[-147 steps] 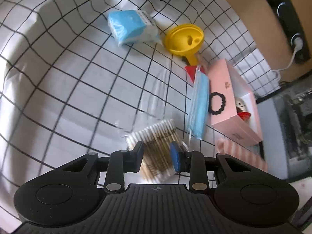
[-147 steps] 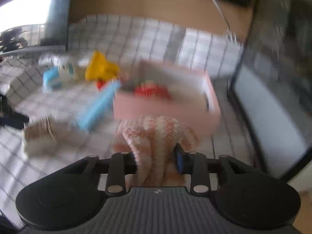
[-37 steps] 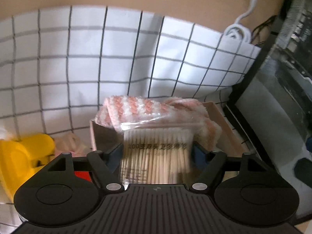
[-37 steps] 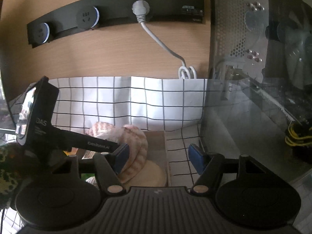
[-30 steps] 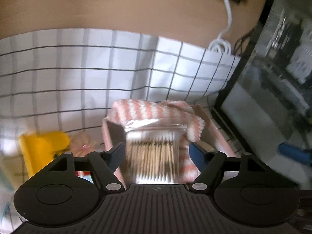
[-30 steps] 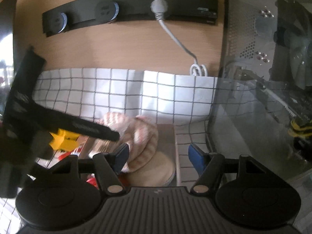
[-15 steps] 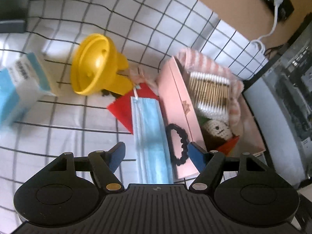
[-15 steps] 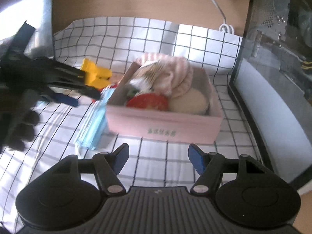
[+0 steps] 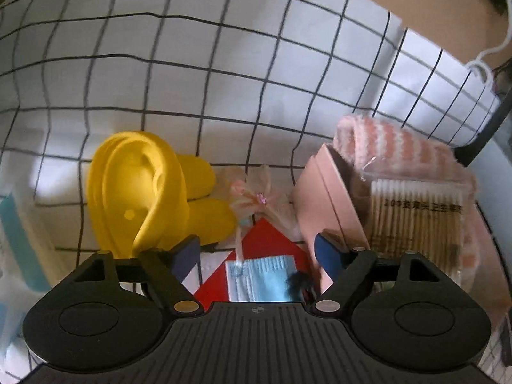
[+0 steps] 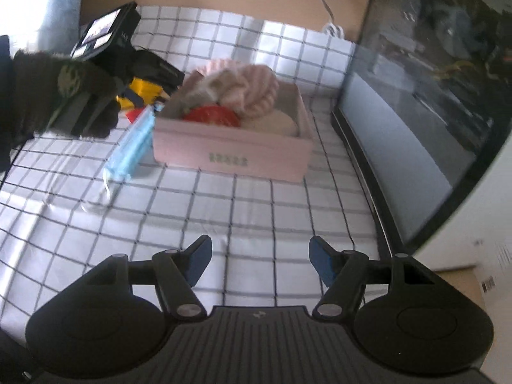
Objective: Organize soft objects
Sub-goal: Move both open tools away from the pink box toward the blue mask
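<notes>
A pink box on the checked cloth holds a pink striped towel, a bag of cotton swabs and a red item. A blue face mask lies against the box's left side, its end also in the left wrist view. My left gripper is open and empty, low over the mask's end and a red paper. A black hair tie lies by the mask. My right gripper is open and empty, well in front of the box.
A yellow funnel lies left of the box, with a small pink bow between them. A blue tissue pack sits at the far left. A dark glass-fronted case stands right of the box. A white cable hangs on the back wall.
My left gripper let go of the cotton swabs in the box, drew back and dropped low over the mask's end. My right gripper pulled back from the box, open throughout.
</notes>
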Demonstrator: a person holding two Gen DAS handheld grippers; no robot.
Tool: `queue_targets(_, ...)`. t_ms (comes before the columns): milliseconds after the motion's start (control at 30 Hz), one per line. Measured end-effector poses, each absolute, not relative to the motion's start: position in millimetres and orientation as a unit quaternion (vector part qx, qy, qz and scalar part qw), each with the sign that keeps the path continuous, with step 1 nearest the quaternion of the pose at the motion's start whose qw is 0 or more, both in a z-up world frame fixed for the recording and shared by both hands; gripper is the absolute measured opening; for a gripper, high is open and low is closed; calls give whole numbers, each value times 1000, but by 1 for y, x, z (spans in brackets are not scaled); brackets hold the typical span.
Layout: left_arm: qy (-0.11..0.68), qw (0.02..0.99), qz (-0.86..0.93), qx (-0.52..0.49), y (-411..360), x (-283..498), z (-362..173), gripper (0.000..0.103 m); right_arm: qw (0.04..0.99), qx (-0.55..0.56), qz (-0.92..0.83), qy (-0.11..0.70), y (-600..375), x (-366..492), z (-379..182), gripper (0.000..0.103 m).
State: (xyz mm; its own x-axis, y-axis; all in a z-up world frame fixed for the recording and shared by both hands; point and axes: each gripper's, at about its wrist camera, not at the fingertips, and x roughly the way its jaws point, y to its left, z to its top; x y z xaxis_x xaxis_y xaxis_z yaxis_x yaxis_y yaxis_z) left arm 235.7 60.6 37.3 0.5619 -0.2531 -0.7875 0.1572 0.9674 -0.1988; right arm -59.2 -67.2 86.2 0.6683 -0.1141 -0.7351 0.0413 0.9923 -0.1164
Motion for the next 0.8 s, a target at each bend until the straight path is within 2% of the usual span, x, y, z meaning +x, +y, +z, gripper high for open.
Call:
queue_targets(67,461,878,-116,-59,59,237,38,80,908,-40,-49,414,-71,-63,83,68)
queue_targets(100,465,875,-120,-59,59,236,38,69,906,-39,-51,418,-72,-64,82,68)
queue_targets(167,470,871,-127,-62,61,233,36,53,905,-38,-51,420,-72,-65,80,68)
queue_targets(200,470,873,-122,-48,63,227,34,34,906,-38,-50,419,-72,-67,80,68)
queue_targets(233,462,878,-124,-25,65,219,34,28,906,-35,-47,418,-71,-66,79,68)
queue_targets(400,466,870,-161,1,78,182,35,24,908,-30,-24,417,-63,-56,77,68)
queue_targets(567,462,866,-184,52,100,112,38,18,912,-38,17,407,-44,-43,78,68)
queue_targets(800,481,866,-125,-51,191,49,51,18,913,-37,87,397,-11,-4,75,68)
